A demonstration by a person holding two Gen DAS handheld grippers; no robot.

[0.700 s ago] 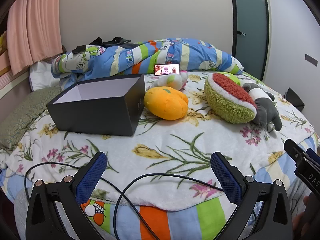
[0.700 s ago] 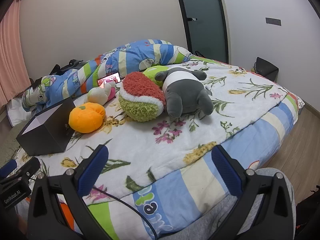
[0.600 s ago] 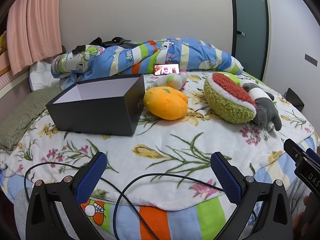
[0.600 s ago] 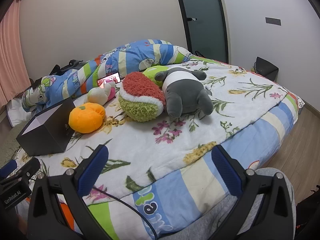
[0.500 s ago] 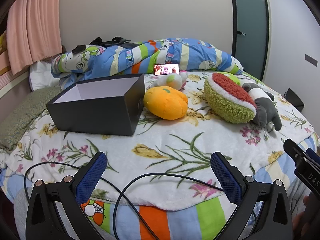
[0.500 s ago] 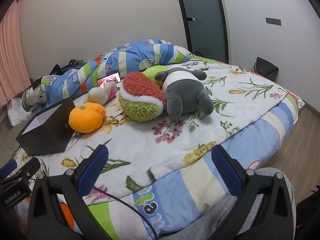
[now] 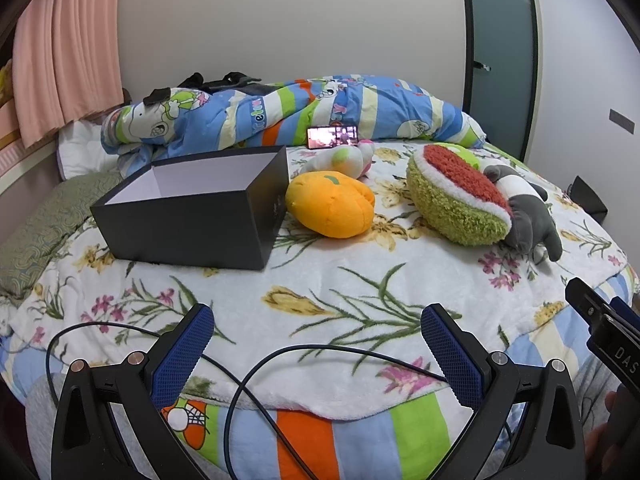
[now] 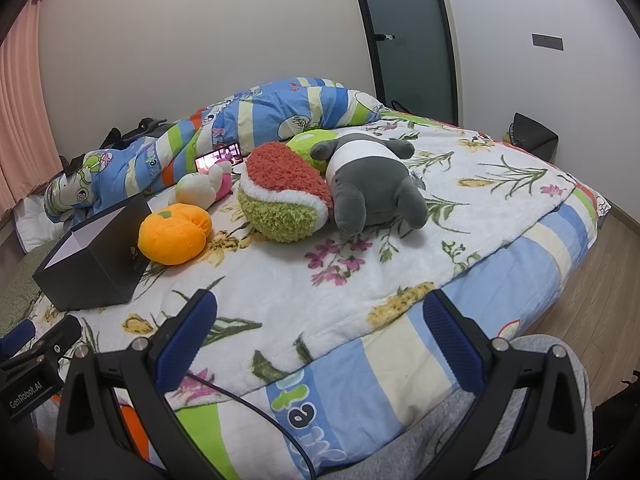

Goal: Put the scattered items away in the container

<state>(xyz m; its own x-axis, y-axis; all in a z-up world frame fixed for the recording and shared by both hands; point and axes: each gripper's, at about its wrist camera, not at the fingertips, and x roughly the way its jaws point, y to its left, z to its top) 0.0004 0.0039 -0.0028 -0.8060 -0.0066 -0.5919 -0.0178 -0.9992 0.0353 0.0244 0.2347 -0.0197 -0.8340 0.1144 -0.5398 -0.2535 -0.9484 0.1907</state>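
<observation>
An open black box (image 7: 192, 216) (image 8: 94, 266) with a white inside stands on the bed at the left. To its right lie an orange pumpkin plush (image 7: 330, 204) (image 8: 174, 232), a white and pink plush (image 7: 344, 158) (image 8: 202, 188), a green and red watermelon plush (image 7: 460, 196) (image 8: 284, 196) and a grey and white plush (image 7: 524, 212) (image 8: 374, 184). My left gripper (image 7: 318, 328) is open and empty at the bed's near edge. My right gripper (image 8: 320, 312) is open and empty, also at the near edge.
A striped cartoon quilt (image 7: 304, 114) is rolled up along the back of the bed, with a lit phone (image 7: 332, 137) leaning against it. Black cables (image 7: 256, 376) trail over the near edge. A glass door (image 8: 404, 40) and wood floor (image 8: 592, 280) are at the right.
</observation>
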